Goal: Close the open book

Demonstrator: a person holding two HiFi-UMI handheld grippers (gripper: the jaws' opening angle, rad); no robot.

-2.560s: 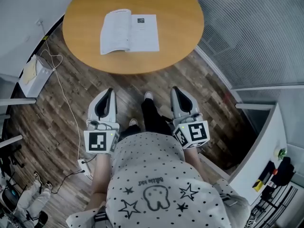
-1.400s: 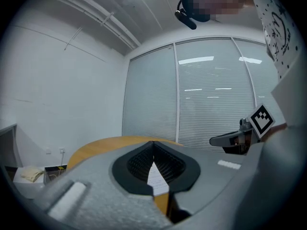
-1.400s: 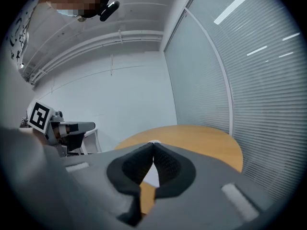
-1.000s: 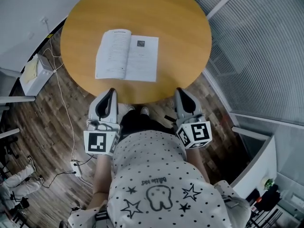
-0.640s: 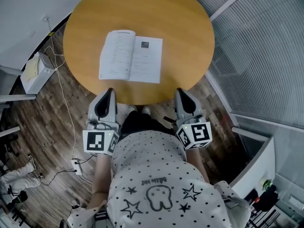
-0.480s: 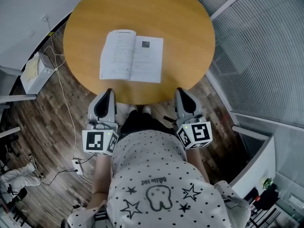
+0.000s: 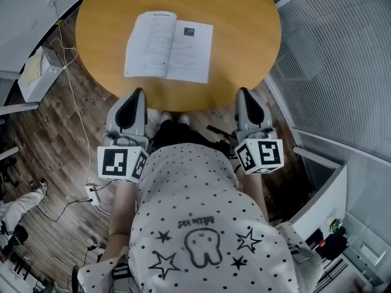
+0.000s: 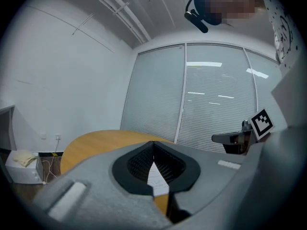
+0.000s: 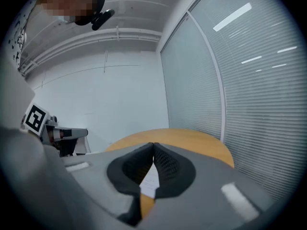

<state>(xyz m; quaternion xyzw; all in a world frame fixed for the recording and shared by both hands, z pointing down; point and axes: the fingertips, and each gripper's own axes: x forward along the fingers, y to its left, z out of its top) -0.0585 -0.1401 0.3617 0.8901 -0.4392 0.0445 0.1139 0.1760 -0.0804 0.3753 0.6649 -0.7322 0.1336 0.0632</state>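
The book (image 7: 169,46) lies open, pages up, on the round wooden bench (image 7: 244,29). It sits toward the near rim and a little to the left of the bench's middle, with its spine running away from the person. The person stands close against that rim in a spotted shirt (image 7: 195,224), with one tool in each hand pointing forward over the edge. The left tool (image 7: 137,94) has its jaws pressed together at the tips with nothing between them; the pale pages seen through the gap behind the tips are only the book farther off. The right tool (image 7: 244,92) is the same, jaws closed tip to tip and gripping nothing. Both tools stop short of the book and neither touches it. The book lies ahead of them, nearer the left tool's line than the right's. On the wood-patterned floor (image 7: 67,139) to the left stands a white box (image 7: 36,72), with a thin cable (image 7: 76,124) trailing past it. Slatted blinds (image 7: 342,60) fill the wall to the right.
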